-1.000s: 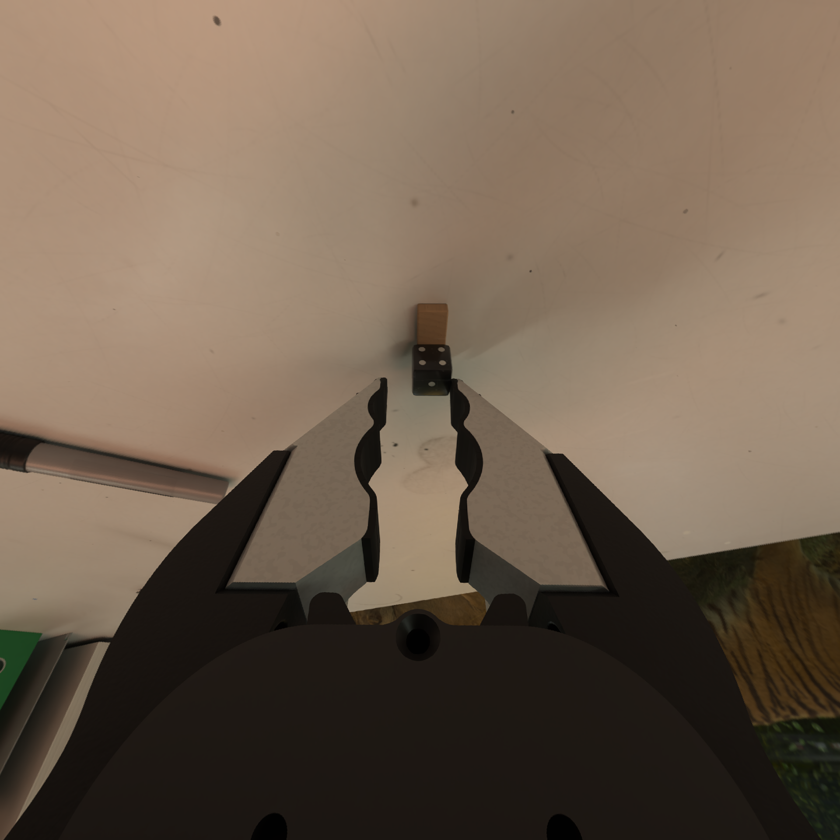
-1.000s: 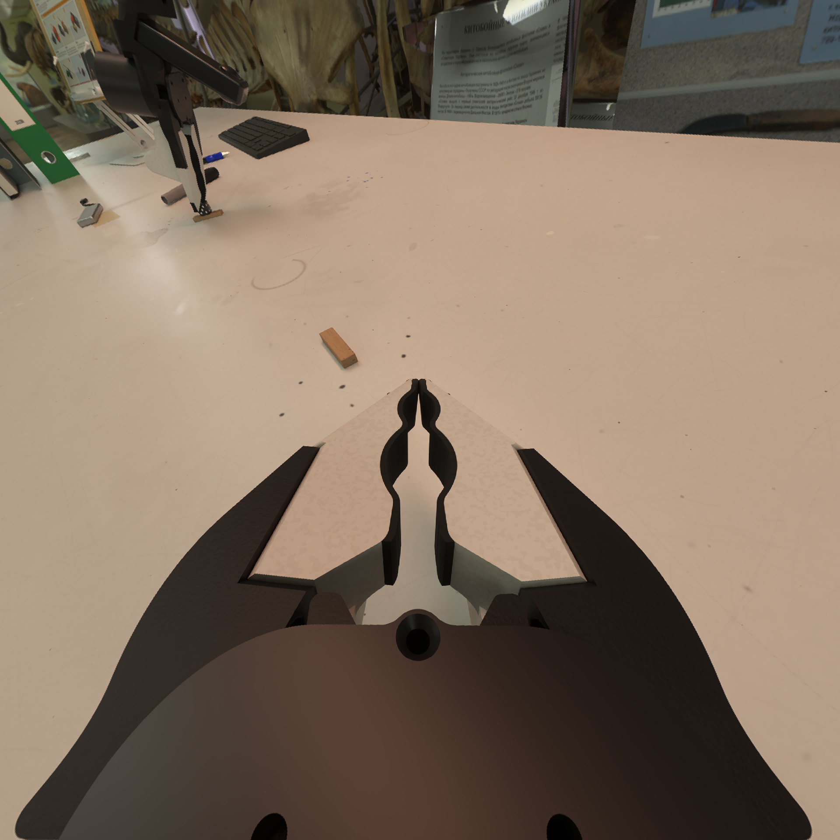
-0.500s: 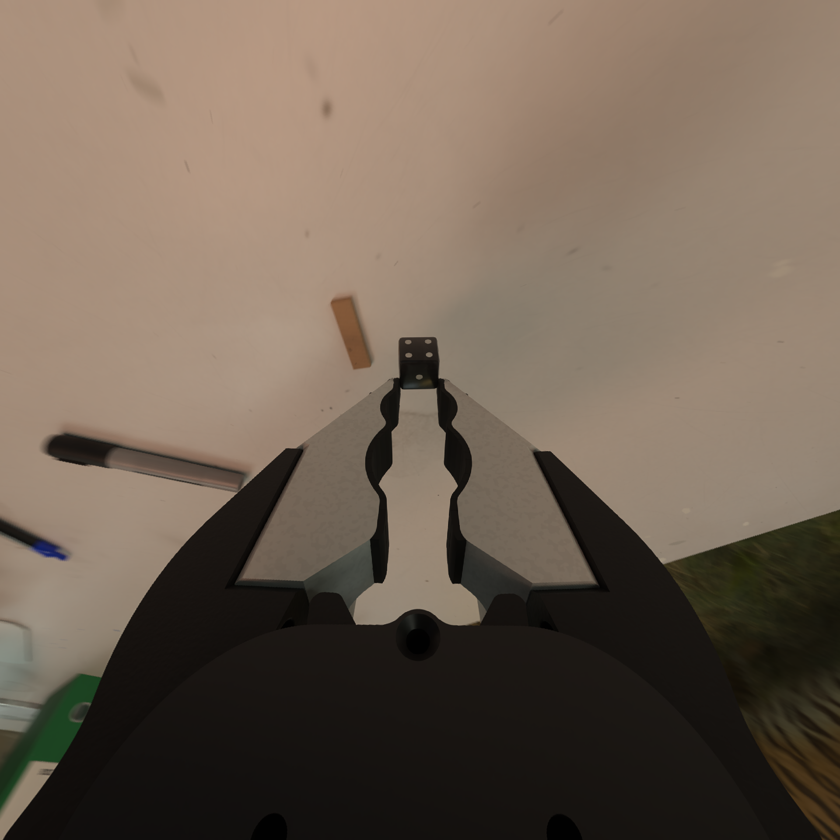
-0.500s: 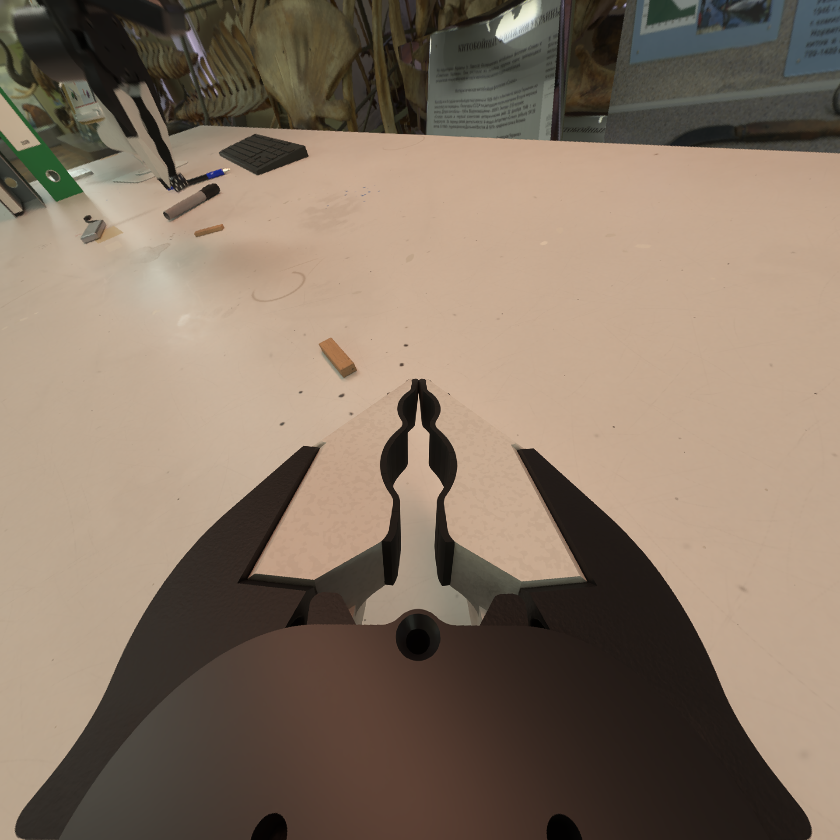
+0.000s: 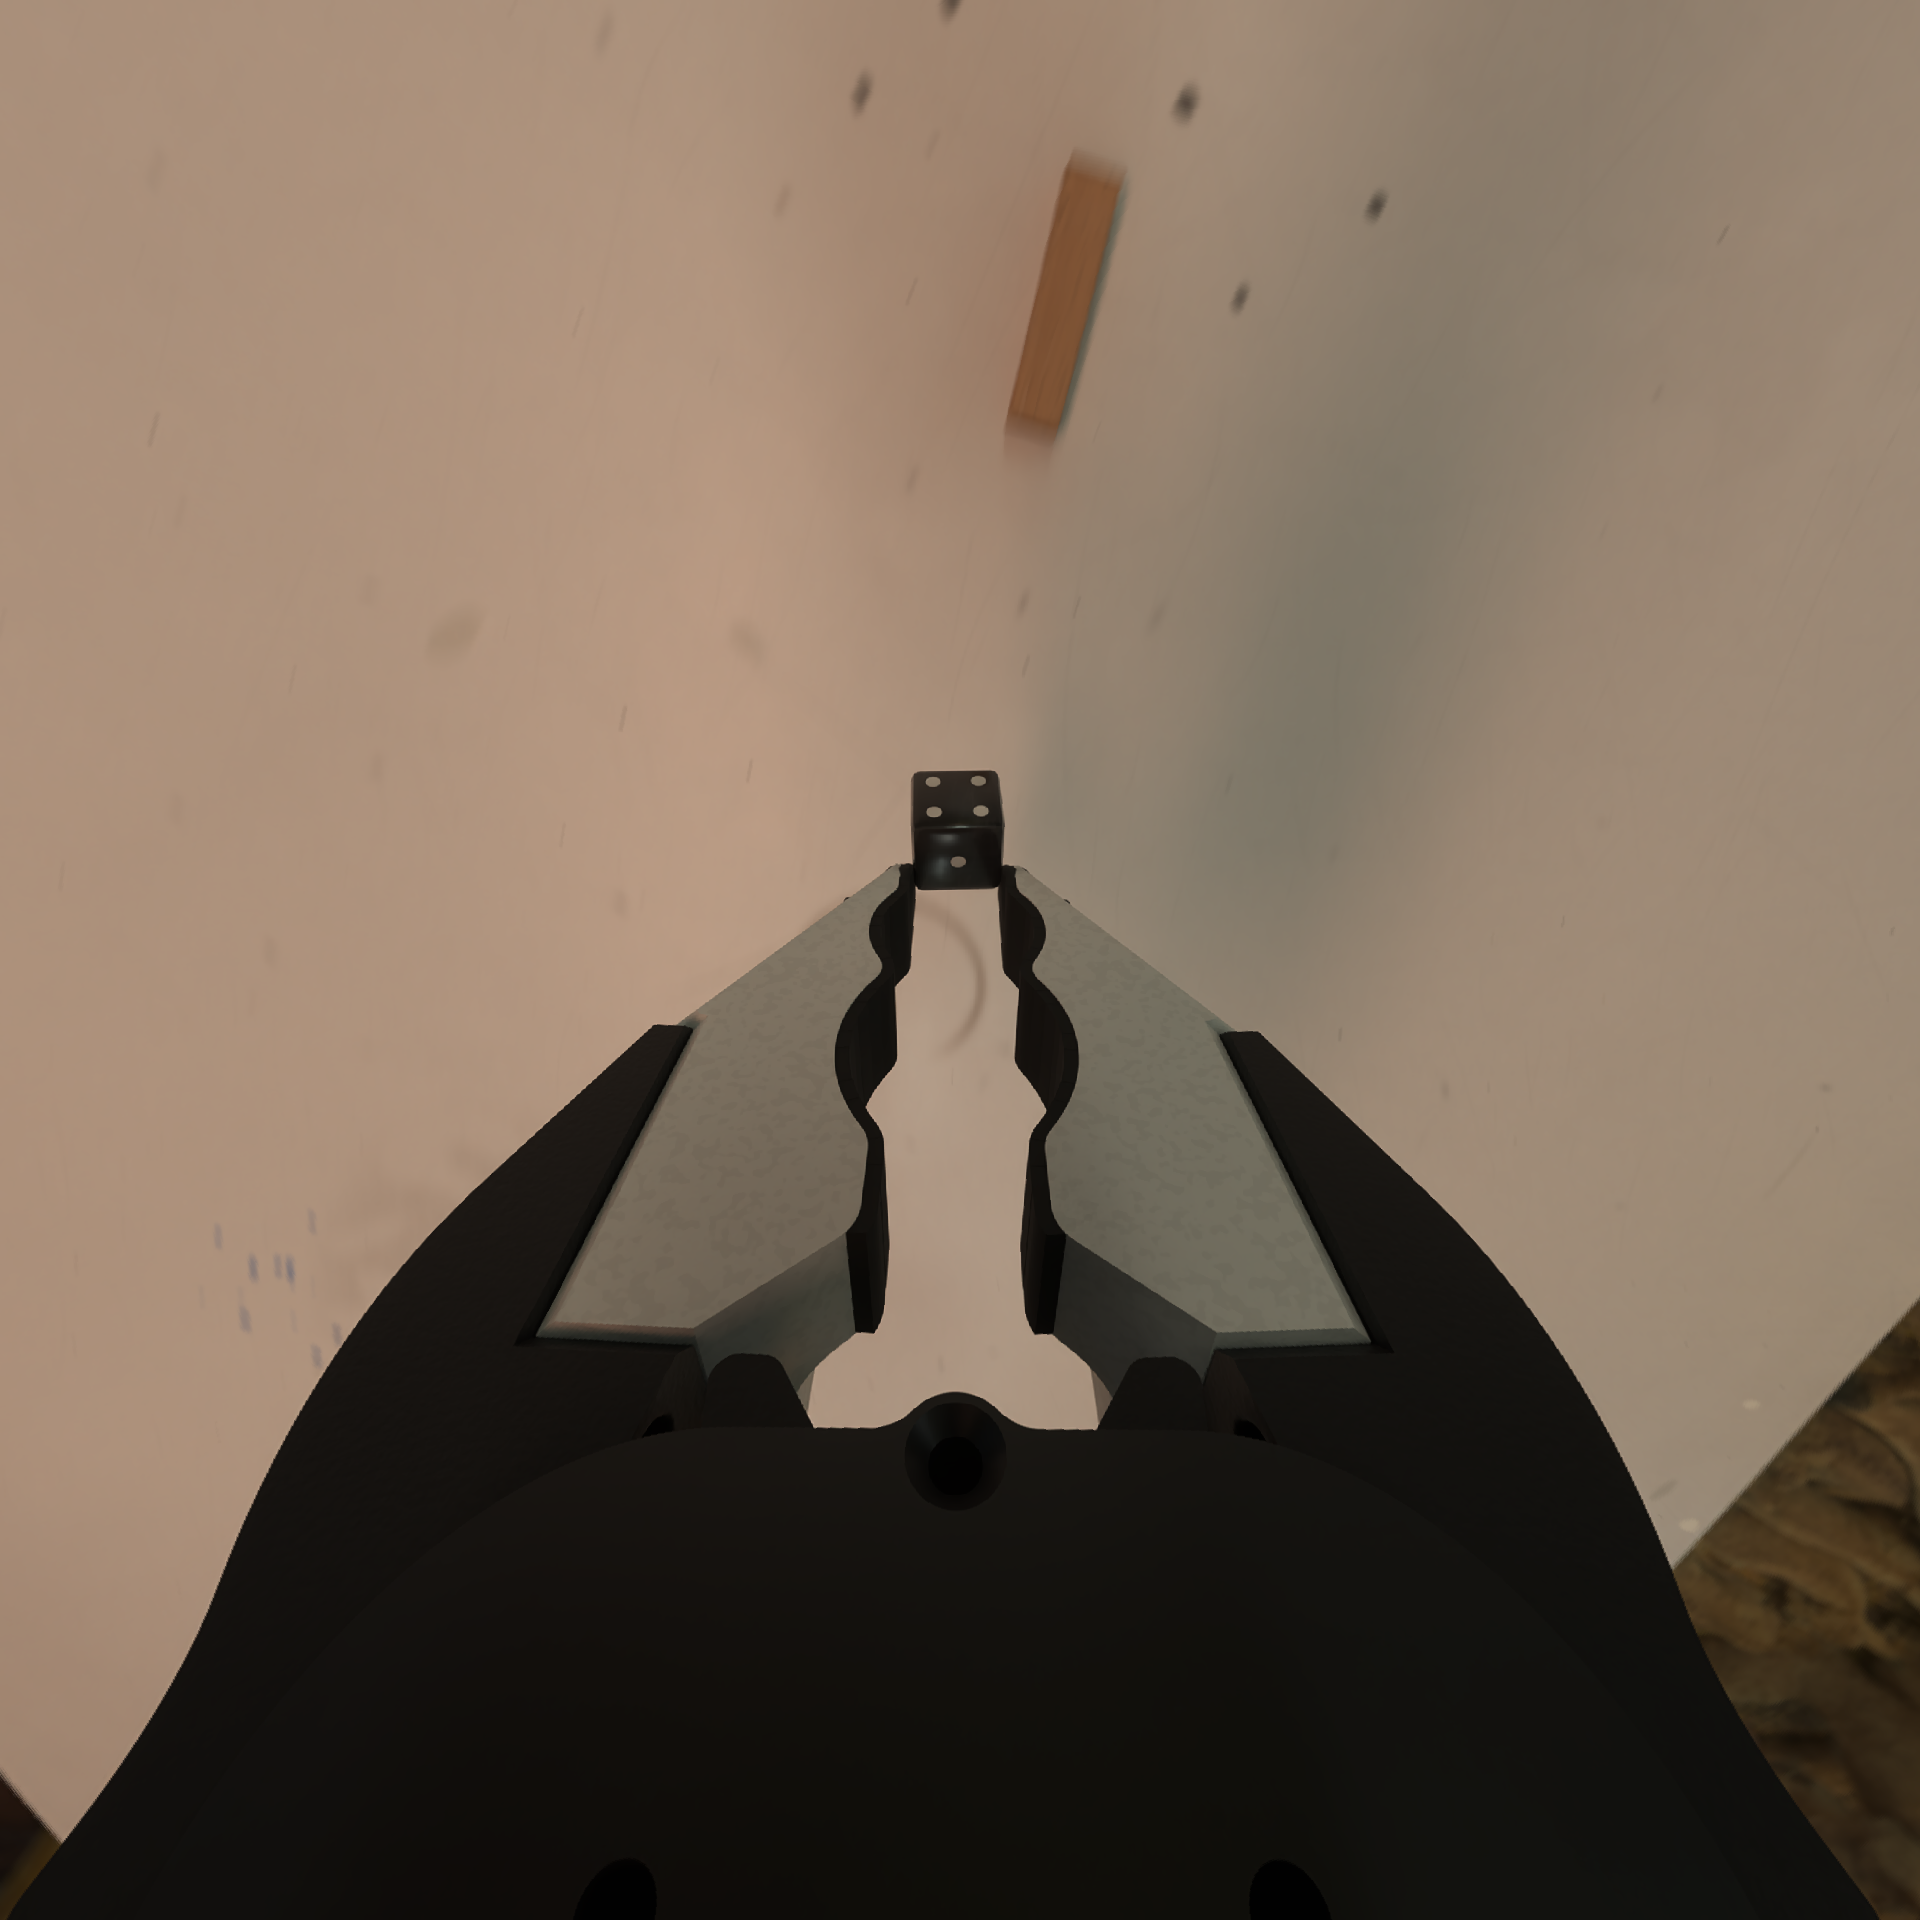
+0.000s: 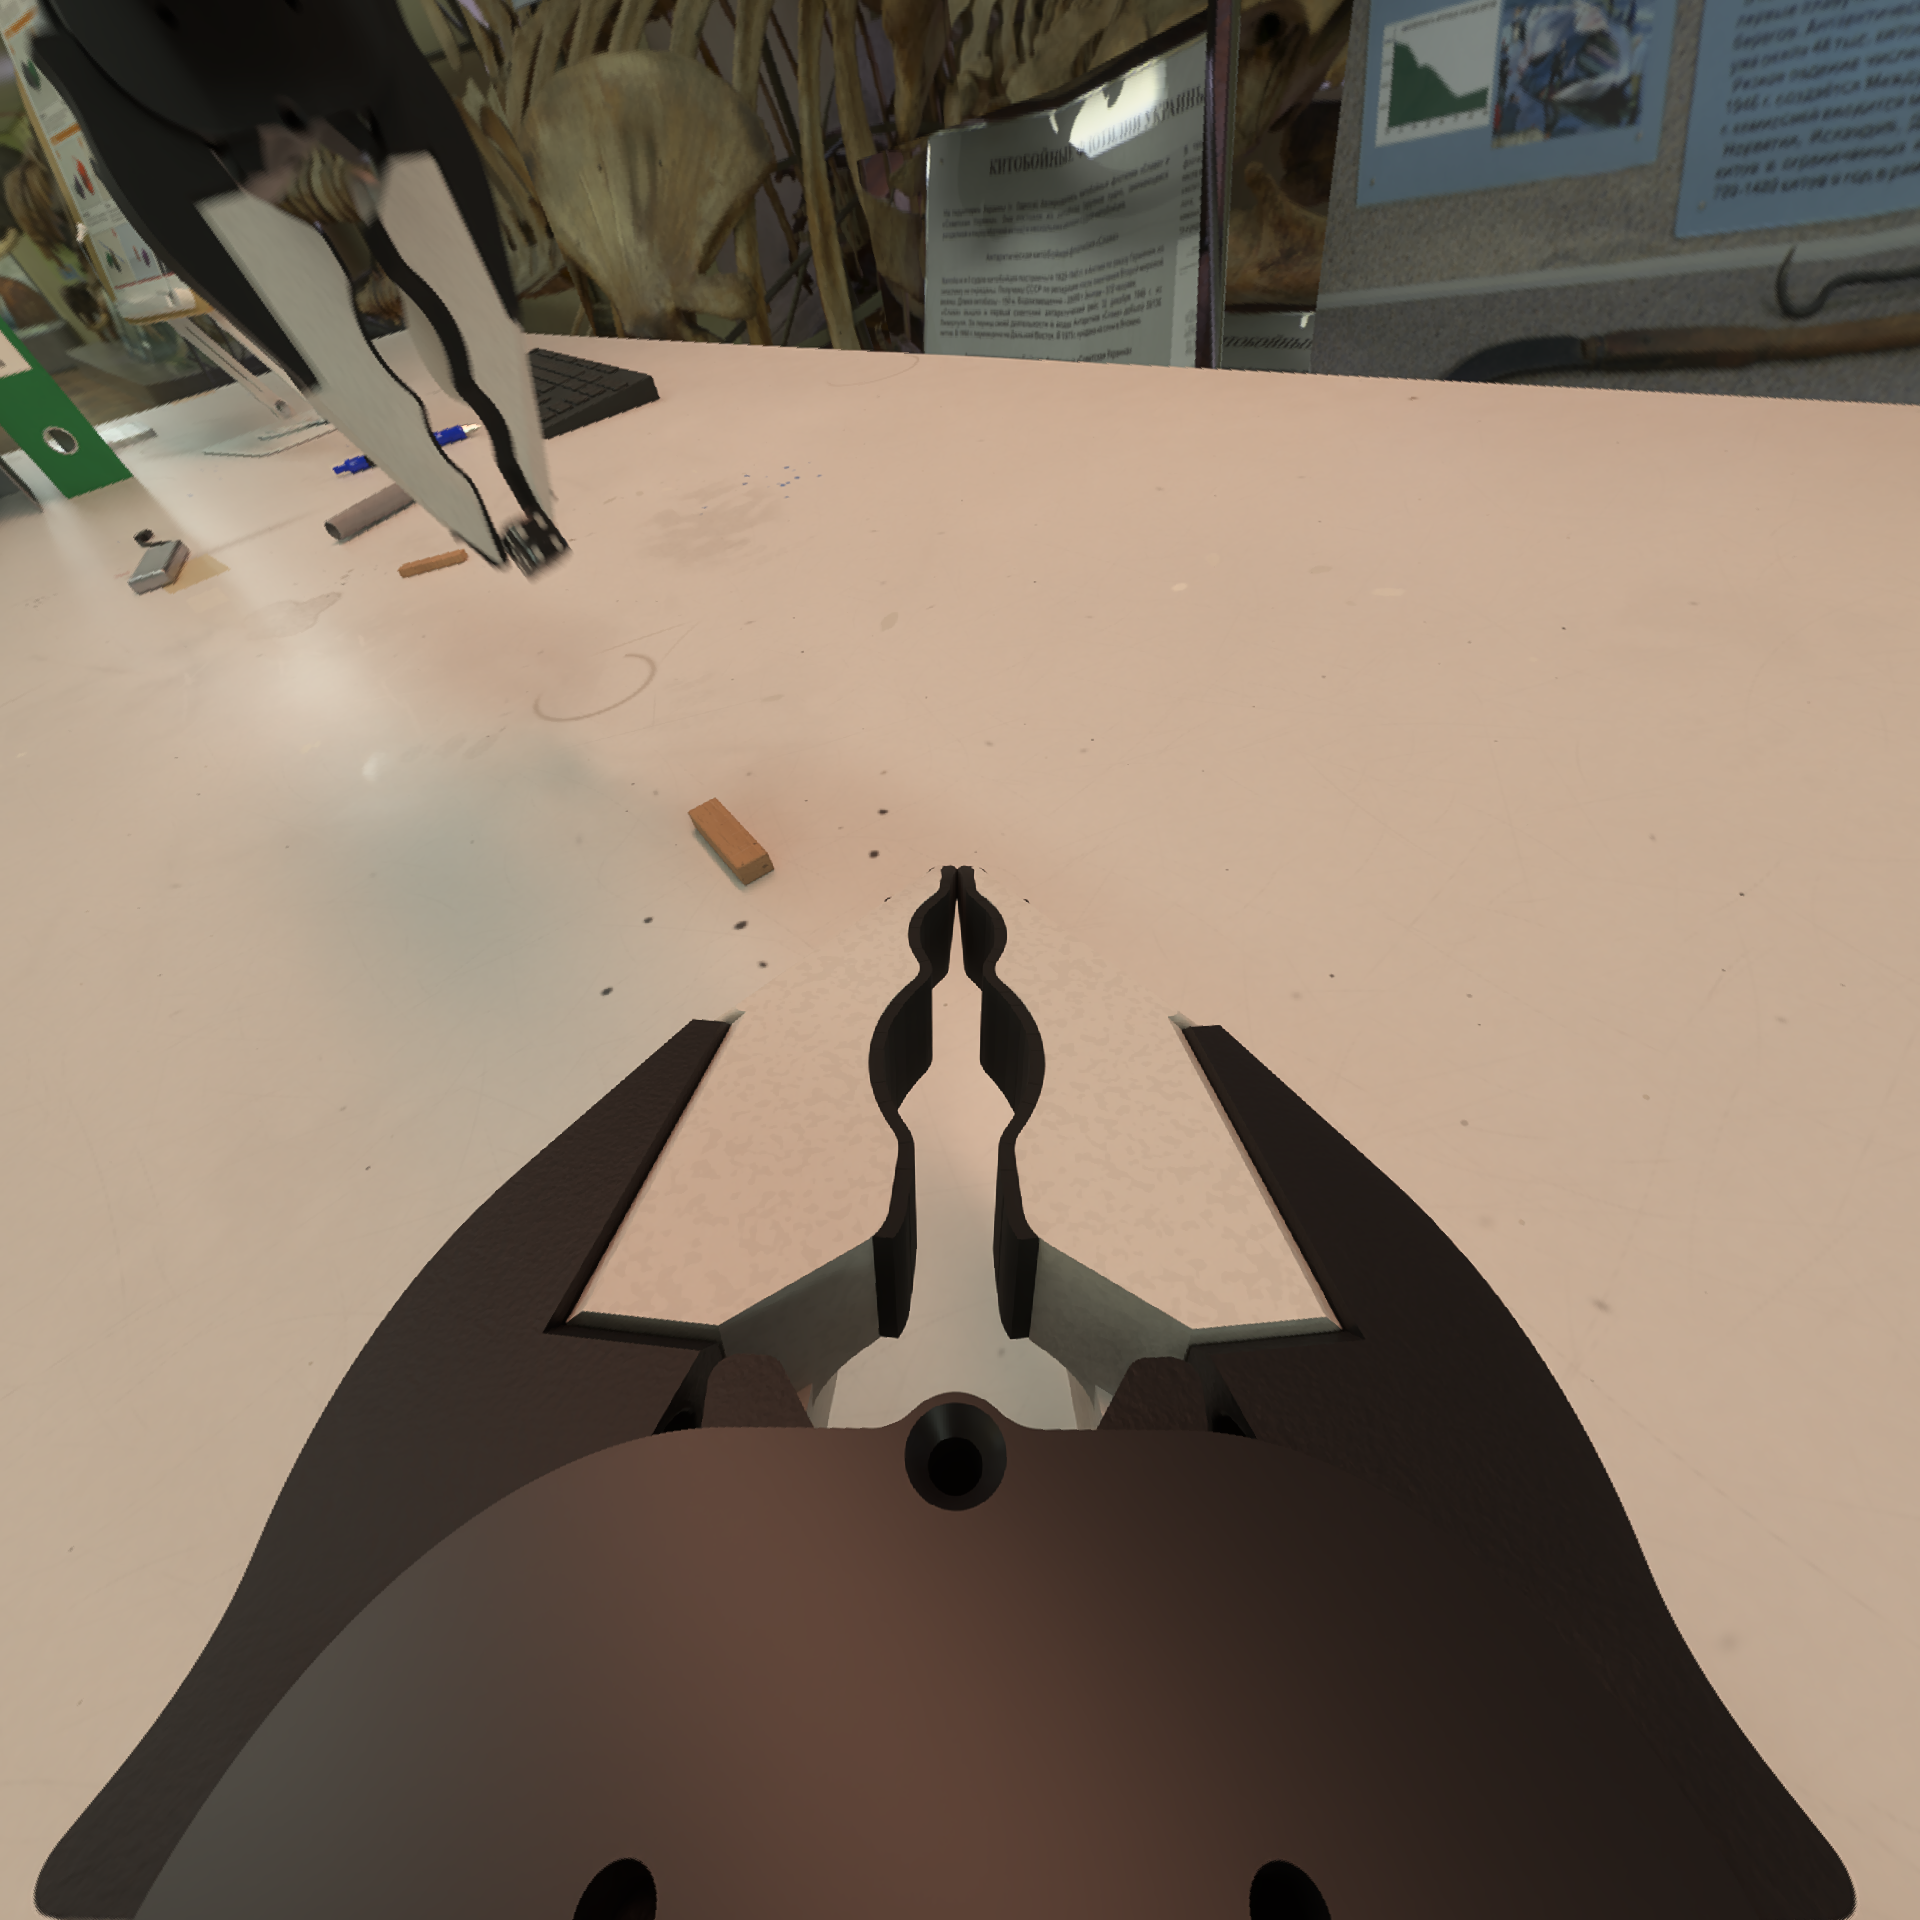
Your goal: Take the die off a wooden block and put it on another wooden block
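Note:
My left gripper (image 5: 957,878) is shut on a black die (image 5: 958,826) with white pips, held above the pale table. A wooden block (image 5: 1064,301) lies ahead of it, up and slightly right. In the right wrist view the left gripper (image 6: 525,545) hangs at far left with the die (image 6: 532,542) at its tips. There the first wooden block (image 6: 432,564) lies just left of those tips. A second wooden block (image 6: 730,840) lies left of my right gripper (image 6: 957,875), which is shut and empty, low over the table.
At the far left of the table lie a grey marker (image 6: 366,513), a blue pen (image 6: 400,453), a small grey metal piece (image 6: 158,564), a green binder (image 6: 52,416) and a black keyboard (image 6: 587,390). The table's edge (image 5: 1766,1455) shows at lower right.
My left gripper closed on the die, lifted it off the far wooden block and carried it toward the table's middle. My right gripper has stayed in place, shut.

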You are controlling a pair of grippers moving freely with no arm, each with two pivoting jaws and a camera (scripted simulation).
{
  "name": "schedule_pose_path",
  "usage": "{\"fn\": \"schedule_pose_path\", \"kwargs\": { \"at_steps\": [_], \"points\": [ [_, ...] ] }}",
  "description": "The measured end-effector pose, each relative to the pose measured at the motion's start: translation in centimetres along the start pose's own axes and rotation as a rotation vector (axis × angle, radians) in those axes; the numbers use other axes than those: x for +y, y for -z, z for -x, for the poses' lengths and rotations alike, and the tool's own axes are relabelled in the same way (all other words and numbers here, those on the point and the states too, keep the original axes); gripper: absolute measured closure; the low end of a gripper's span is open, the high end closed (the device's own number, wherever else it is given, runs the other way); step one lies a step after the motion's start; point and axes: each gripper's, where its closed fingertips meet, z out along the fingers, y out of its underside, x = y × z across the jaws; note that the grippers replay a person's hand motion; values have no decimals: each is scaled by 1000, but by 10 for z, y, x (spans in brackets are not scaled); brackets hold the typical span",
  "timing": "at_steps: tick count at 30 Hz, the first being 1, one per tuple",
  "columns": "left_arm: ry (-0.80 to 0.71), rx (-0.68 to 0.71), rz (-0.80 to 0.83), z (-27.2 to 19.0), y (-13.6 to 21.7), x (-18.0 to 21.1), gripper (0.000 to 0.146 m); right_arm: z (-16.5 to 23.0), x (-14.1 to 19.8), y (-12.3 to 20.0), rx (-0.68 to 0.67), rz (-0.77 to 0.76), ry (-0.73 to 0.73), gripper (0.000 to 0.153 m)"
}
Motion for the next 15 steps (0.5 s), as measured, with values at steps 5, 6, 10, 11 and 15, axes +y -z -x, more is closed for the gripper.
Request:
{"fn": "schedule_pose_path", "kwargs": {
  "at_steps": [5, 6, 10, 11, 15],
  "points": [
    [-122, 93, 20, -14, -48, -63, 130, -3, 0, 1, 2, -2, -14, 153],
    [-138, 102, 23, -15, -55, -70, 130, -3, 0, 1, 3, -2, -11, 153],
    [-203, 118, 53, -20, -74, -84, 130, -1, 1, 0, 2, 6, 0, 153],
    [-213, 123, 55, -21, -76, -85, 130, -1, 2, 0, 1, 7, 1, 153],
    [-221, 124, 49, -22, -79, -85, 122, -1, 3, -1, -3, 12, 0, 153]
  ]
}}
